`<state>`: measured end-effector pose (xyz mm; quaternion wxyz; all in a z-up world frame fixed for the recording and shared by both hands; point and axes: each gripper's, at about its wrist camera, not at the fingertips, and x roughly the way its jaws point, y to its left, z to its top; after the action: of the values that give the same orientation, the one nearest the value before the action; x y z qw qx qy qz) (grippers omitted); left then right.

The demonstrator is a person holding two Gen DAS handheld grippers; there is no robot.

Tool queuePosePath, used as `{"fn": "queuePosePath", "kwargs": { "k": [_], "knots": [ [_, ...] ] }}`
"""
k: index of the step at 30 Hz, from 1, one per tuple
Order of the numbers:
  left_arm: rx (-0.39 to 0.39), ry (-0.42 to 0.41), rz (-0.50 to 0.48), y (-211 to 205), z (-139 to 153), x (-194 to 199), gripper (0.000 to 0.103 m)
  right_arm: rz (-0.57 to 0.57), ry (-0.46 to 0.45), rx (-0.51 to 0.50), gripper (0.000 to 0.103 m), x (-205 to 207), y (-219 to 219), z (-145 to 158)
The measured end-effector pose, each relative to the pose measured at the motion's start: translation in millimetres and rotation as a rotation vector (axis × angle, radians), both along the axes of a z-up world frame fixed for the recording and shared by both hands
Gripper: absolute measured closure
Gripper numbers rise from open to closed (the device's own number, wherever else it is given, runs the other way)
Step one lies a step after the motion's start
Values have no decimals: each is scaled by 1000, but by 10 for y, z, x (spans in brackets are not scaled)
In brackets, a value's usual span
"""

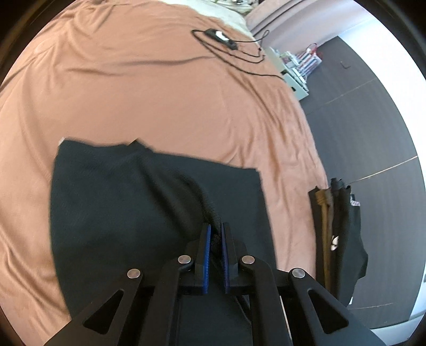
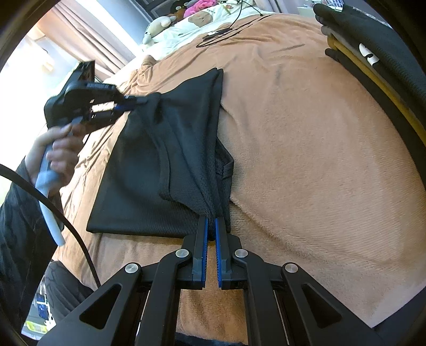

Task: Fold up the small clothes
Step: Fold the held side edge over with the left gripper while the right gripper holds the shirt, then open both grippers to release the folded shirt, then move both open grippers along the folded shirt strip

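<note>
A black garment [image 1: 114,202] lies partly folded on the brown bedspread [image 1: 159,101]. My left gripper [image 1: 215,229] is shut on a bunched edge of it, black cloth pinched between the blue pads. In the right wrist view the same black garment [image 2: 159,165] stretches from my right gripper [image 2: 211,222], shut on its near corner, to the left gripper [image 2: 133,102] held by a hand [image 2: 61,149] at the far corner. The held edge is lifted off the bed between the two grips.
A stack of folded dark clothes [image 1: 338,239] sits at the bed's right edge, also the stack [image 2: 372,53] in the right wrist view. A black cable with a small device [image 1: 221,37] lies further up the bed. Pillows and soft toys [image 2: 191,16] are at the head. Dark floor [image 1: 372,133] lies beyond.
</note>
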<state>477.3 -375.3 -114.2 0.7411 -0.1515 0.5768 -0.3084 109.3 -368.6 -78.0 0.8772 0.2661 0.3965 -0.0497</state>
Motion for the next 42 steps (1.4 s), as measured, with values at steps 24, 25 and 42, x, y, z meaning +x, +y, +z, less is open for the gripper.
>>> {"fn": "queuePosePath", "kwargs": {
  "k": [24,25,42],
  "knots": [
    [69,-55,34,136,25,-46,49,-2,-12,-2,76,-28,-28,50],
    [74,-52,37,186,7,-79,49,-2,-14,-10,57,-21,-19,61],
    [146,-36,118,1122,-93,-624,49,-39,75,-132,45,500,21,116]
  ]
}}
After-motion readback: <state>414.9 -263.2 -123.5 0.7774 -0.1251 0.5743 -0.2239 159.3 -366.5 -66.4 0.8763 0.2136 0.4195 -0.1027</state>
